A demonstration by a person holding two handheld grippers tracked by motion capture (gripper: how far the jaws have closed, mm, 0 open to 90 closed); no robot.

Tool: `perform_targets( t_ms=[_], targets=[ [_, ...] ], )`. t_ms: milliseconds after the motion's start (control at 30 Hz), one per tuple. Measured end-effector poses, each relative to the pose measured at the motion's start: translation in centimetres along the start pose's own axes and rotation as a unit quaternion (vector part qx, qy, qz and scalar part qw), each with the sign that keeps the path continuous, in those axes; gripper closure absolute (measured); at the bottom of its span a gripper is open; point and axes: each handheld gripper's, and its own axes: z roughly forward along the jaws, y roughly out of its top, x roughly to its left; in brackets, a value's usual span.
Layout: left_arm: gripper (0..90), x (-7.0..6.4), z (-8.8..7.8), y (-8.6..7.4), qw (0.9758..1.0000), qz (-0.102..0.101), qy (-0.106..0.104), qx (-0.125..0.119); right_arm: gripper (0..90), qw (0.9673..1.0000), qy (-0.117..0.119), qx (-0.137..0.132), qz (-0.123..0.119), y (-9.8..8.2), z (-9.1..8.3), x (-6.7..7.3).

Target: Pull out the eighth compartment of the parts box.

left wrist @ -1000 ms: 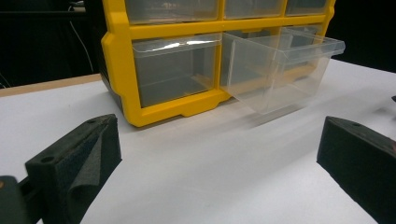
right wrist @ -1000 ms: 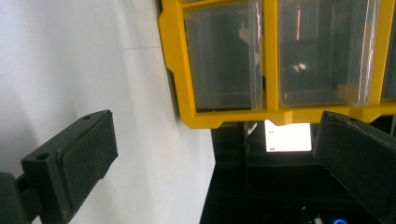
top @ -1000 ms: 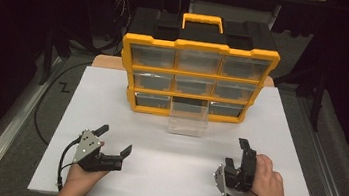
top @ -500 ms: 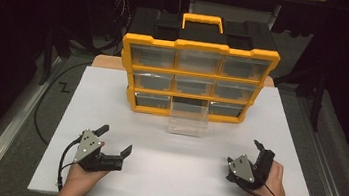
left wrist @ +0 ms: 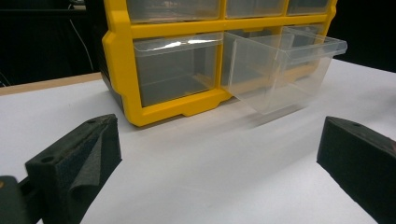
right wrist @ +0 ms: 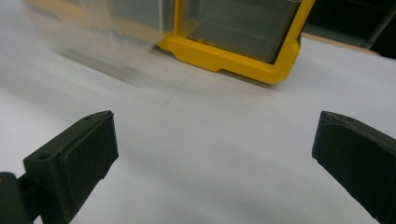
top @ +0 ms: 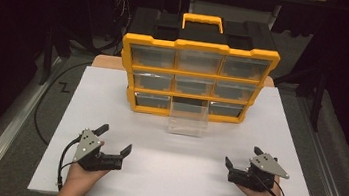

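left gripper (top: 118, 140): jaws spread, empty | right gripper (top: 241, 157): jaws spread, empty | yellow organizer (top: 197, 78): 9 drawers, bottom-middle clear drawer (top: 188, 117) pulled out | both grippers near white table (top: 173, 173) front edge

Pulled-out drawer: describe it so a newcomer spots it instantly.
Find the yellow organizer standing at the far side of the white table, with three rows of three clear drawers. In its bottom row, the middle drawer is the one. It alone juts forward onto the table; its neighbours sit flush in the frame.

Yellow drawer organizer (top: 198, 75) on white table (top: 110, 110); bottom-middle clear drawer (top: 188, 120) pulled out.
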Motion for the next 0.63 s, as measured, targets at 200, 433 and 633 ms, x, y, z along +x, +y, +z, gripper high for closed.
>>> perform_targets(
  t_ms=[200, 433, 633],
  targets=[
    [0.3, 0.0, 0.0, 0.0, 1.0, 0.0, 0.0, 0.001, 1.4, 0.9951, 0.034, -0.038, 0.084, 0.0, -0.1, -0.5],
    [0.3, -0.1, 0.2, -0.1, 1.0, 0.003, 0.001, 0.008, 1.4, 0.9908, 0.033, -0.04, 0.125, -0.4, -0.1, -1.8],
    [0.3, 0.0, 0.3, -0.2, 0.9999, 0.003, 0.003, 0.01, 1.5, 0.9971, 0.013, -0.03, 0.068, -0.4, 0.1, -1.2]
  ],
)
